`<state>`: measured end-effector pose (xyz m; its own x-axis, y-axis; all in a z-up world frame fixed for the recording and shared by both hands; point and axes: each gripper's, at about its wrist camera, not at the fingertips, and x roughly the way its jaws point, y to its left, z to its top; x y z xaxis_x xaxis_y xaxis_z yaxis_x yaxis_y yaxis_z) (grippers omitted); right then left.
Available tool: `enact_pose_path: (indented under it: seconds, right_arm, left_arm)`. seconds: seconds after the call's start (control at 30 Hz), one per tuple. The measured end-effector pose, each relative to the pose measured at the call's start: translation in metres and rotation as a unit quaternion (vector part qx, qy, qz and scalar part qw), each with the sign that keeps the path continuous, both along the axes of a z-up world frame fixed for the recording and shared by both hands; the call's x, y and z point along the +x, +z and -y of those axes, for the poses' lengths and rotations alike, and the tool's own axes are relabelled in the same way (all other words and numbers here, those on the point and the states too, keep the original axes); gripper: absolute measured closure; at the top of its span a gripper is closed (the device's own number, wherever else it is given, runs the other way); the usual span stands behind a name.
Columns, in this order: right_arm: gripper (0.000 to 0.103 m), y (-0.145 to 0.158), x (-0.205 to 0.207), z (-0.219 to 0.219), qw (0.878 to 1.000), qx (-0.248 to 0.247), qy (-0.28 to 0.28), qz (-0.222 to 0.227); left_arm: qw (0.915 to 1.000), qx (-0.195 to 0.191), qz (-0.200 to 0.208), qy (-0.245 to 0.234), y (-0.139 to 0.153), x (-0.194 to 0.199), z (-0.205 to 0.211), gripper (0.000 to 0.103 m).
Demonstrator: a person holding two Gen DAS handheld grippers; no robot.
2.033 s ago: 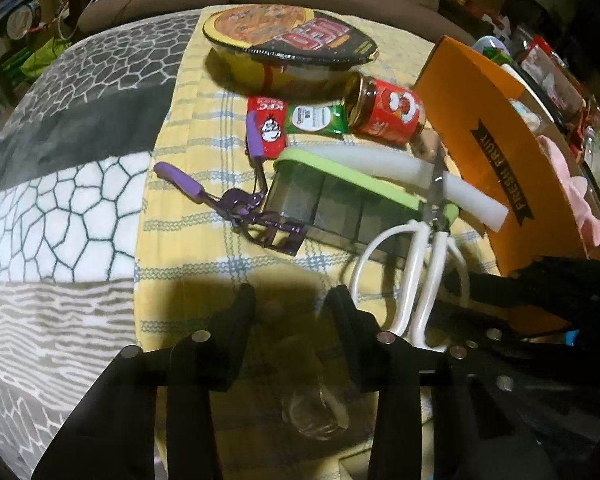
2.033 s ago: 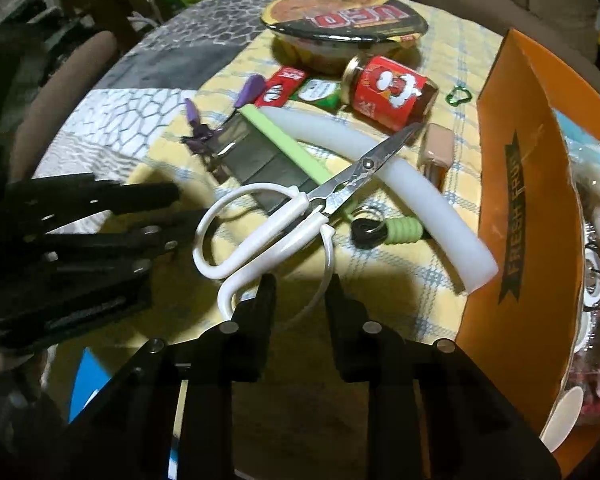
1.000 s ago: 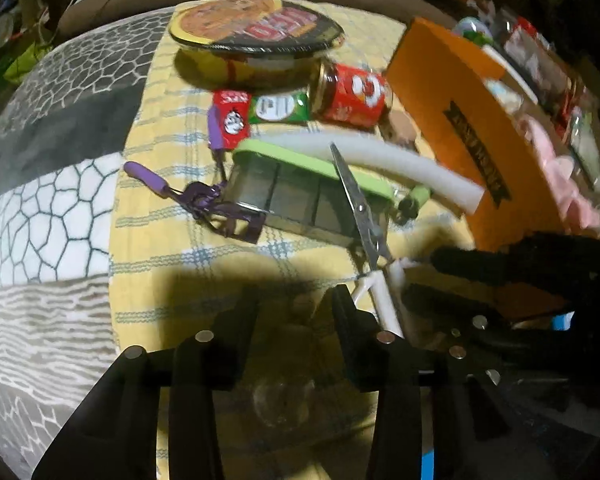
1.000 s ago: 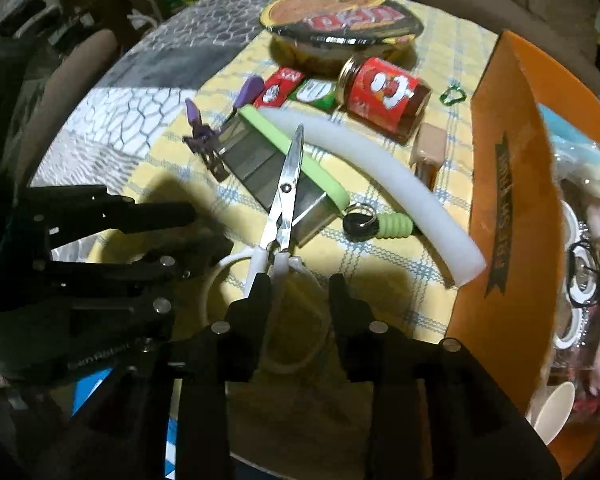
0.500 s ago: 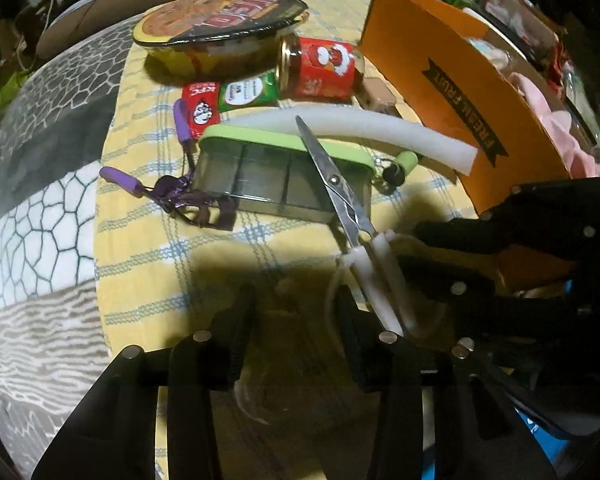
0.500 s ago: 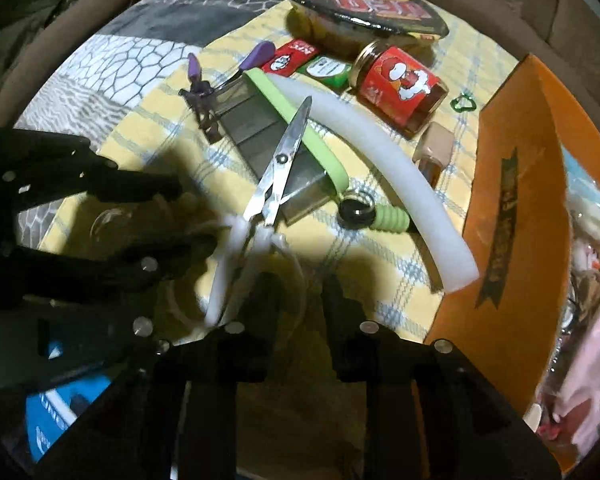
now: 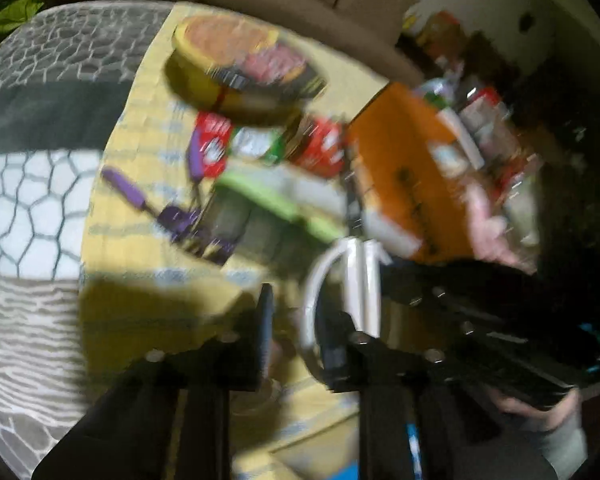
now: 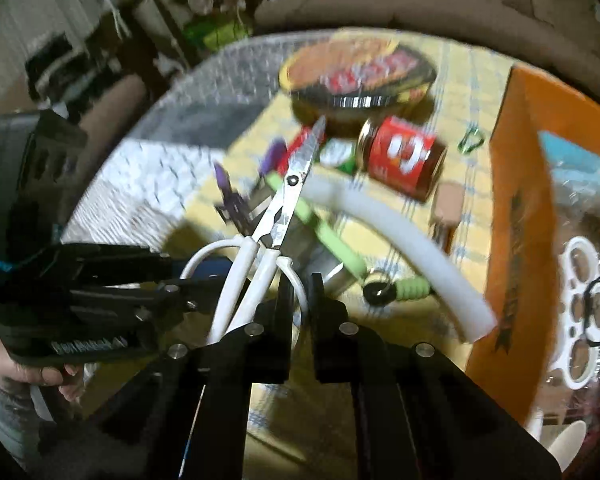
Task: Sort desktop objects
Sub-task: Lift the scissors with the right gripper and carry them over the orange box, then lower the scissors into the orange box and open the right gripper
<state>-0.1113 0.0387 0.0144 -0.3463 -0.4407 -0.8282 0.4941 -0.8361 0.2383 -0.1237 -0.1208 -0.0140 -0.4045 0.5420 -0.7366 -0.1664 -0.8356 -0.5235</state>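
1. at far left of the right wrist view, a person's hand (image 8: 40, 372) wrapped round the handle of the left gripper (image 7: 298, 322), grey sleeve below it.
2. left gripper: reaching in from the left, jaws closing, with one white handle loop of the scissors (image 8: 278, 216) between the fingers. in its own blurred view, loop close against one finger, a gap on the other side, so not clamped.
3. behind it, a grey and white patterned quilt (image 8: 140, 168), and on that a yellow checked cloth (image 8: 452, 80) under everything else.
4. purple eyelash curler (image 8: 230, 200) lying just left of the scissor blades.
5. scissors: in the middle, between the two grippers, blades closed, tips pointing away toward the noodle bowl (image 8: 356, 76), white handles nearest the cameras. blades crossing over the green-lidded box (image 8: 332, 240) in the picture.
6. right gripper (image 8: 300, 300): fingers closed tight on the other white handle loop, thin plastic pinched between the pads.
7. right of the blades, a red can (image 8: 400, 160) on its side just below the bowl.
8. white foam tube (image 8: 380, 220) curving from the box down to the right, a small green-handled keyring (image 8: 412, 292) beneath it.
9. small green clip (image 8: 470, 140) on the cloth beside the orange box (image 8: 516, 220), upright at far right, holding mixed items too blurred to name.
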Motion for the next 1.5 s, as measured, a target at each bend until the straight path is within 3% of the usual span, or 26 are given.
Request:
enact_pose_path:
  seconds: [0.3,0.43,0.6,0.83,1.07,1.17,1.3,1.37,1.5]
  right_arm:
    - [0.097,0.062,0.027,-0.022,0.998,-0.025,-0.013,-0.055]
    - [0.096,0.09,0.035,-0.063,0.997,-0.019,-0.034,-0.06]
    - [0.096,0.103,0.032,-0.126,0.996,-0.017,-0.069,-0.05]
    - [0.096,0.073,-0.007,-0.187,0.994,-0.014,-0.104,-0.004]
    - [0.096,0.018,-0.054,-0.197,0.992,-0.022,-0.107,0.069]
    - [0.096,0.001,-0.063,-0.196,0.99,-0.017,-0.108,0.088]
    - [0.097,-0.012,-0.066,-0.195,0.987,-0.027,-0.107,0.114]
    - [0.097,-0.016,-0.061,-0.191,0.987,-0.019,-0.106,0.118]
    - [0.096,-0.026,-0.058,-0.19,0.982,-0.039,-0.12,0.141]
  left_arm:
    - [0.9963,-0.007,-0.084,-0.018,0.073,0.022,-0.029,0.089]
    - [0.9948,-0.025,-0.081,-0.056,0.091,0.018,-0.075,0.091]
    - [0.9906,-0.043,-0.069,-0.11,0.097,0.005,-0.144,0.091]
    - [0.9792,-0.124,-0.046,-0.154,0.08,-0.025,-0.222,0.091]
    - [0.965,-0.204,-0.005,-0.164,0.041,-0.056,-0.242,0.091]
    - [0.9569,-0.233,-0.01,-0.172,0.038,-0.057,-0.248,0.09]
    - [0.9506,-0.257,-0.016,-0.174,0.043,-0.056,-0.25,0.084]
    - [0.9496,-0.264,-0.026,-0.167,0.05,-0.055,-0.246,0.066]
    - [0.9539,-0.255,-0.026,-0.155,0.059,-0.059,-0.239,0.066]
